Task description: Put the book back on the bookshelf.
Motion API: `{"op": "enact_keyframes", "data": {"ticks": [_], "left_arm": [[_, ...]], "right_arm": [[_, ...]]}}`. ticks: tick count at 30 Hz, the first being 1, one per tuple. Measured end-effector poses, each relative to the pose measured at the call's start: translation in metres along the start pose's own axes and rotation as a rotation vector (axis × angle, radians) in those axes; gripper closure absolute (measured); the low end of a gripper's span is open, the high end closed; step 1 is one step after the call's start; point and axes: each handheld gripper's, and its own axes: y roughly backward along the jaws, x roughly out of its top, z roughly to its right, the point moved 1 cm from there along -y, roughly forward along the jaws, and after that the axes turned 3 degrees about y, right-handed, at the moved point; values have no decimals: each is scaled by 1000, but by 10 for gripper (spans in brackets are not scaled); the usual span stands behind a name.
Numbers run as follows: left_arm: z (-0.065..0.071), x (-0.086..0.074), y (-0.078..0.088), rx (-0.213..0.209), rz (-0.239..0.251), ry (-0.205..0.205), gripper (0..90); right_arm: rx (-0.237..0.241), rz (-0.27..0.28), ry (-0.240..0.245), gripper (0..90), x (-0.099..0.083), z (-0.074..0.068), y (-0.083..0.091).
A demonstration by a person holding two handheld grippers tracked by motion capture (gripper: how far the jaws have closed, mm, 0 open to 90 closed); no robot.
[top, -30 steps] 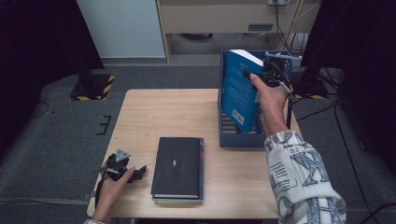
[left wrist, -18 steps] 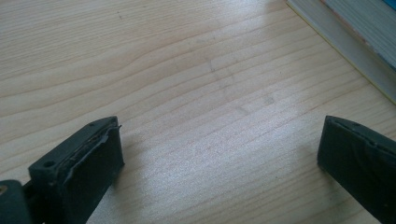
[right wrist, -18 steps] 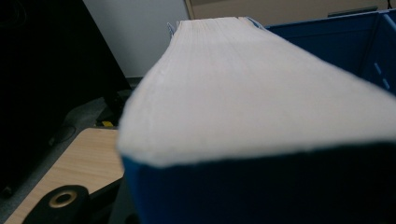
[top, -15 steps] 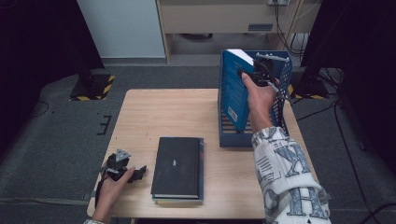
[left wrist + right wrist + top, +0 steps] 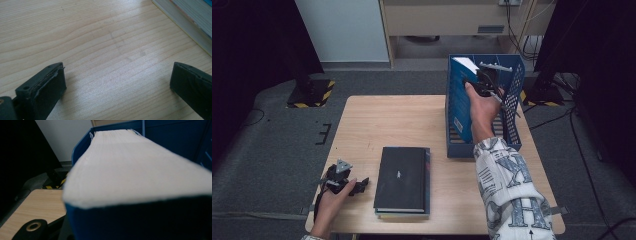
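Observation:
A thick blue book (image 5: 460, 102) stands upright against the left inner wall of a blue slotted crate (image 5: 513, 102) at the table's back right. My right gripper (image 5: 484, 82) is shut on the book's top edge. In the right gripper view the book's white page block (image 5: 135, 165) runs away from the camera and hides the jaws. A black book (image 5: 402, 177) lies flat on top of another book at the table's front middle. Just left of that stack, my left gripper (image 5: 360, 185) rests on the wood. Its fingers (image 5: 50, 85) stand wide apart, with bare wood around the left gripper (image 5: 117, 85).
The wooden table (image 5: 377, 125) has free room across its left and middle. The crate's inner wall (image 5: 175, 135) rises behind the book. The page edges of the flat stack (image 5: 190, 22) lie at the upper right of the left gripper view. Dark floor and cables surround the table.
My right hand has sunk and shifted a little left, bringing the blue book lower into the crate. The left hand and the black book have stayed put.

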Motion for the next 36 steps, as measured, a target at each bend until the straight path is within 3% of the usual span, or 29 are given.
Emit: {"op": "enact_keyframes", "data": {"ticks": [21, 36], "left_arm": [[0, 0, 0, -2, 1, -2, 0], [0, 0, 0, -6, -2, -6, 0]], "right_arm": [[-20, -39, 11, 607, -19, -1, -16], [-20, -28, 19, 606, -26, -3, -19]]}}
